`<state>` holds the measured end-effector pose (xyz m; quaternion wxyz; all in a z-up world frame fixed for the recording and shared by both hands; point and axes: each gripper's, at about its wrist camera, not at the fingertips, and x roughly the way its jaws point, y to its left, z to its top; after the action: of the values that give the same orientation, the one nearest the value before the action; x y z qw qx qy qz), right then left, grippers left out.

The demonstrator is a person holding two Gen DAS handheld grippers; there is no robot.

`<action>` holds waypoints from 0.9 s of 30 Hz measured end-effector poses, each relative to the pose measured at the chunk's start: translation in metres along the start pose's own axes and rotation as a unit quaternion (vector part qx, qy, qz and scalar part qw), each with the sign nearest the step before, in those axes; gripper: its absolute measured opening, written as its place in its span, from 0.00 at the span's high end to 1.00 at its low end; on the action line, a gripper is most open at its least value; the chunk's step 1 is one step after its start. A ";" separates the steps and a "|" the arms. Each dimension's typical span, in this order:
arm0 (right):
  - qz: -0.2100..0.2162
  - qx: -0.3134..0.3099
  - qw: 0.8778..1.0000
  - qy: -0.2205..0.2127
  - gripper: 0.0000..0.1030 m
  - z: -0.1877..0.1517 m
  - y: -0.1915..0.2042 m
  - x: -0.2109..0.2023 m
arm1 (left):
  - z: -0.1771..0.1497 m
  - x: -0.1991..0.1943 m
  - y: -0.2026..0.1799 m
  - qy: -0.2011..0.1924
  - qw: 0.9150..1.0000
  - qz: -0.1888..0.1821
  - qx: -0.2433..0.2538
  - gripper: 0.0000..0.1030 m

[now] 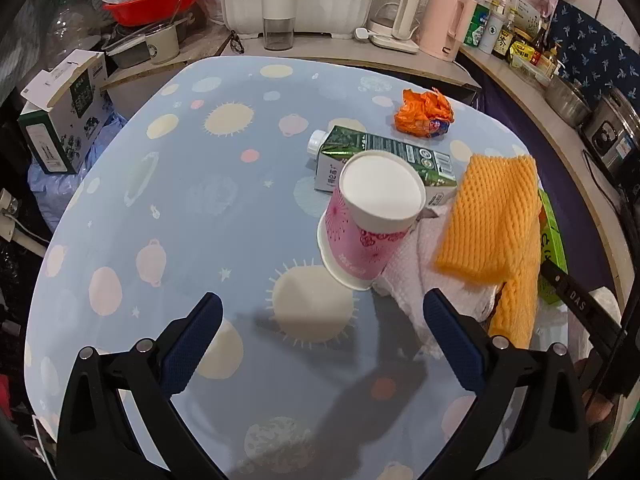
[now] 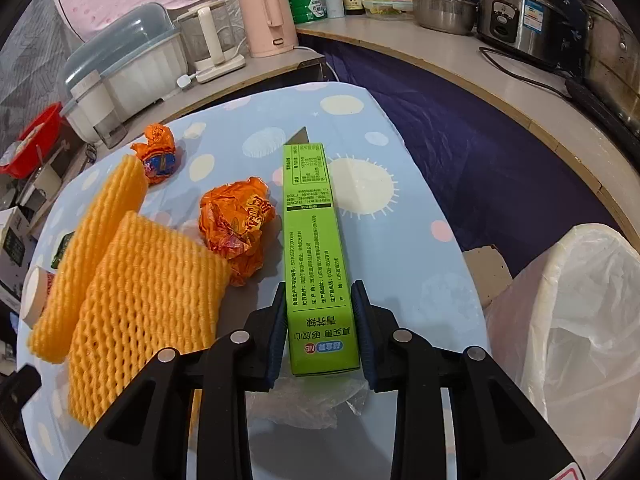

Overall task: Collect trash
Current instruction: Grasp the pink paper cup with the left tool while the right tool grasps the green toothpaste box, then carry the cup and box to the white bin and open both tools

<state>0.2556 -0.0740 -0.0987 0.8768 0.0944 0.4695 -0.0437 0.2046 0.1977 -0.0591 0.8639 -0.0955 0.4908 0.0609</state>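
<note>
Green cardboard, light and easily crushed: your right gripper [image 2: 320,326] already clasps the long carton [image 2: 314,248] by its near end on the table [image 2: 416,264], so squeeze gently. Your left gripper [image 1: 322,344] hangs released, near the paper cup [image 1: 370,220].

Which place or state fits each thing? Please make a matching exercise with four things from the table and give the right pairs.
Things:
1. green box
2. paper cup
3. left gripper
4. bin bag

Places or states:
A. open, with nothing between its fingers
B. beside the table, to the right in the right wrist view
C. between the fingers of the right gripper
D. lying tipped against the white towel

Pairs: 1-C, 2-D, 3-A, 4-B
</note>
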 end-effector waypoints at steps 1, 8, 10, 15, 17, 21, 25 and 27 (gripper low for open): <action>0.000 0.001 1.000 -0.003 0.73 0.000 -0.001 -0.003 | 0.003 0.001 -0.001 -0.002 1.000 -0.002 -0.001 0.07; 0.004 0.003 1.000 -0.010 0.73 -0.001 -0.004 -0.018 | 0.024 0.028 -0.012 -0.020 1.000 0.001 0.000 0.07; 0.005 0.002 1.000 -0.010 0.73 -0.001 -0.003 -0.020 | 0.027 0.037 -0.013 -0.016 1.000 0.002 0.000 0.07; 0.007 -0.005 1.000 -0.012 0.73 -0.004 -0.002 -0.025 | 0.029 0.053 -0.014 -0.011 1.000 -0.016 -0.005 0.22; 0.010 -0.005 1.000 -0.012 0.73 -0.005 -0.002 -0.028 | 0.029 0.056 -0.014 -0.002 1.000 -0.028 -0.006 0.41; 0.007 -0.005 1.000 -0.016 0.73 -0.007 -0.003 -0.037 | 0.027 0.052 -0.015 0.002 1.000 -0.029 0.001 0.54; 0.011 0.002 0.999 -0.031 0.74 -0.007 -0.008 -0.055 | 0.027 0.032 -0.012 -0.021 1.000 -0.022 0.005 0.56; 0.014 0.004 0.999 -0.041 0.74 -0.007 -0.011 -0.068 | 0.028 0.021 -0.009 -0.029 0.999 -0.023 0.003 0.56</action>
<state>0.2104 -0.0839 -0.0477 0.8953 0.1025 0.4320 -0.0369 0.2403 0.1954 -0.0626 0.8794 -0.1021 0.4631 0.0422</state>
